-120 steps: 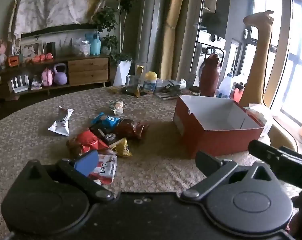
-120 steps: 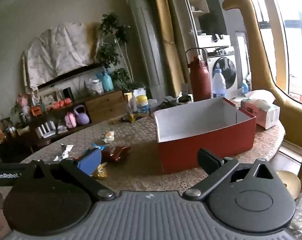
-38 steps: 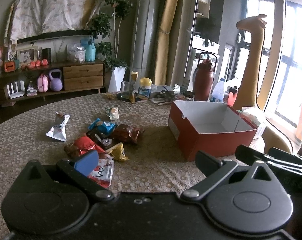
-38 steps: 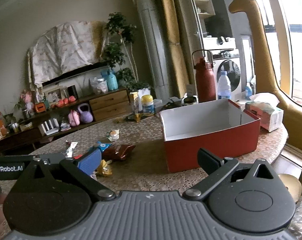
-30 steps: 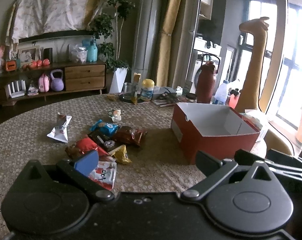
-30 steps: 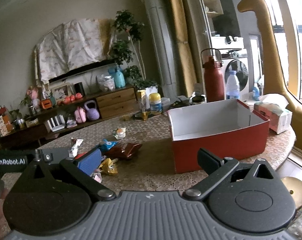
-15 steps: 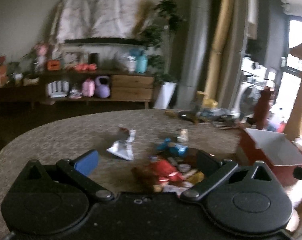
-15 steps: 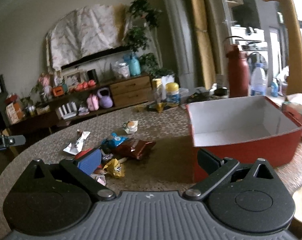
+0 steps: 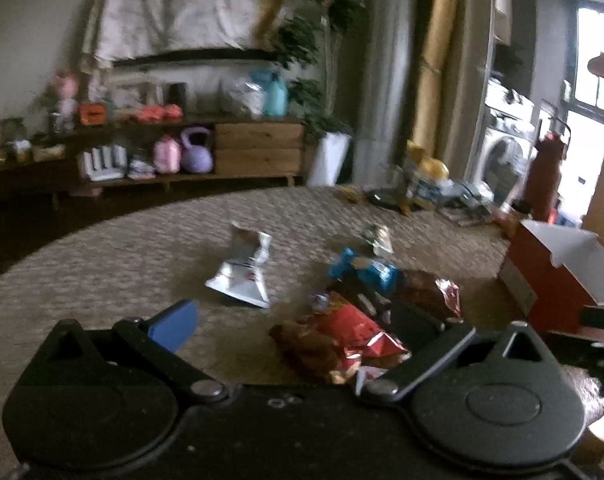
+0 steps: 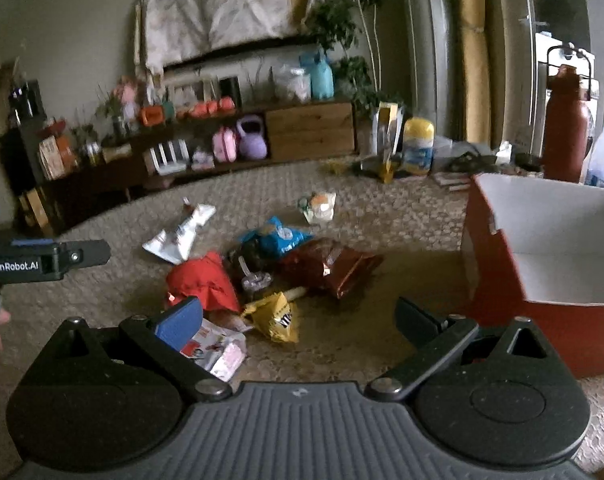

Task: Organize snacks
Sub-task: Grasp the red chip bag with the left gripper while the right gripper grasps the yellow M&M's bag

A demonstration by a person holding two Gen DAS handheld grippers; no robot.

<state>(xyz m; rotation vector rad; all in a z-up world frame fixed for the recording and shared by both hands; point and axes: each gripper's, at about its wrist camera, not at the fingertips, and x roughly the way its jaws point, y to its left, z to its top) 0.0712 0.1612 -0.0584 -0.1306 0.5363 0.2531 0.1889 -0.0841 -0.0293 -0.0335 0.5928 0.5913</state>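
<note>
A loose pile of crinkly foil snack packets [image 10: 262, 268] is spread mid-frame on the beige patterned tablecloth [image 10: 382, 208], with an open red cardboard box [image 10: 542, 264] at right. The left gripper [image 9: 294, 320] and right gripper [image 10: 298, 316] are both held apart, nothing clamped.

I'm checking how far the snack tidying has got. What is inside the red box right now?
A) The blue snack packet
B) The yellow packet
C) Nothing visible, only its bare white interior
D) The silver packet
C: the red box shows only a bare white interior in the part the right wrist view sees, while the blue packet, silver packet and yellow packet lie on the table.
</note>
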